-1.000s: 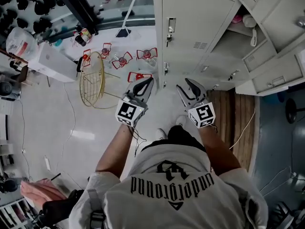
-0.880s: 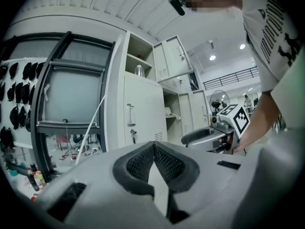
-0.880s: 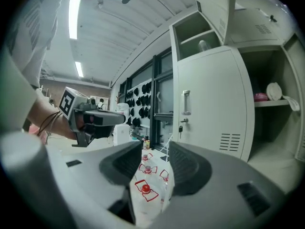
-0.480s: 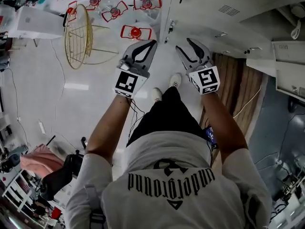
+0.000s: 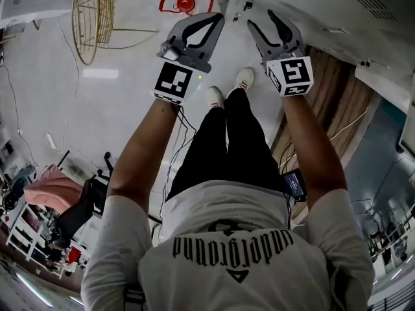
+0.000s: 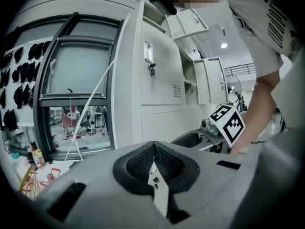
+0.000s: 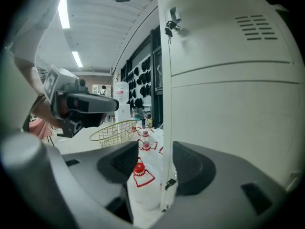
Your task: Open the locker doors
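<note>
White floor (image 5: pixel 123 102), lockers (image 5: pixel 311 8) ahead, both arms (image 5: pixel 139 167) stretched forward

- The left gripper (image 5: pixel 216 19) and right gripper (image 5: pixel 260 19) reach side by side toward the lockers (image 5: pixel 311 5).
- The right gripper's jaws stand apart, just opened wider, nothing between them.
- A wire basket (image 5: pixel 91 11) stands on the floor (image 5: pixel 97 109).

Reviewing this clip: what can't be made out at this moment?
- Head view: lockers cut off by the top edge; latches too small.
- Right gripper view: dark fitting on the door edge, between the right tongs, too small to identify.
- Left gripper view: lower door partly hidden by the left tongs.
</note>
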A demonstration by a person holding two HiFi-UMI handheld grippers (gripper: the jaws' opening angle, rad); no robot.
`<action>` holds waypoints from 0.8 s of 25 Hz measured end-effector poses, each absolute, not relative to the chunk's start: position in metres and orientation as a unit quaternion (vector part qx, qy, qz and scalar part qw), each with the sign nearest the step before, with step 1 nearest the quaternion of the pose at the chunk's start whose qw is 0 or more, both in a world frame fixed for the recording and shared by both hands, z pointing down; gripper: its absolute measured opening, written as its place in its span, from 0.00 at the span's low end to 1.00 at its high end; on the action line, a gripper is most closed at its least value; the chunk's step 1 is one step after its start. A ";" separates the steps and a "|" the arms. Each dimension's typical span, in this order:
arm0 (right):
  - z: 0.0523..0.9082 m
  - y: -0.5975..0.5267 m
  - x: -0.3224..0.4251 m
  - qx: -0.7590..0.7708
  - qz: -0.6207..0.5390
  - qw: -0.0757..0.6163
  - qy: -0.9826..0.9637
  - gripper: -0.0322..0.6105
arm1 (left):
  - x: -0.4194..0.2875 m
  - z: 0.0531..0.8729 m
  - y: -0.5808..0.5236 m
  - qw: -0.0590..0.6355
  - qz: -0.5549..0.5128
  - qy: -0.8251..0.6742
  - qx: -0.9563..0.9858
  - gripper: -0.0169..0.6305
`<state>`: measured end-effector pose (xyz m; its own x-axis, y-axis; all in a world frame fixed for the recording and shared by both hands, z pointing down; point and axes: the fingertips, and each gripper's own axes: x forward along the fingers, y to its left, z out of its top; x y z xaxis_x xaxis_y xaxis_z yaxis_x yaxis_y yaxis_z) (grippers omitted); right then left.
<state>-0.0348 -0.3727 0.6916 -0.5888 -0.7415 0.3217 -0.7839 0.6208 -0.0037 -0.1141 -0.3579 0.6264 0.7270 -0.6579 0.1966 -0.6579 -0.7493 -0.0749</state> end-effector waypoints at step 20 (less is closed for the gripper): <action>0.781 -0.449 -0.061 0.467 0.104 0.133 -0.868 0.44 | -0.098 0.710 -0.400 0.022 0.116 -0.338 0.934 0.04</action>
<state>-0.0605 -0.4492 0.7813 -0.5277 -0.7834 0.3283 -0.8388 0.5415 -0.0560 -0.0980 -0.4001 0.7097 0.7449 -0.6257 0.2317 -0.6359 -0.7709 -0.0373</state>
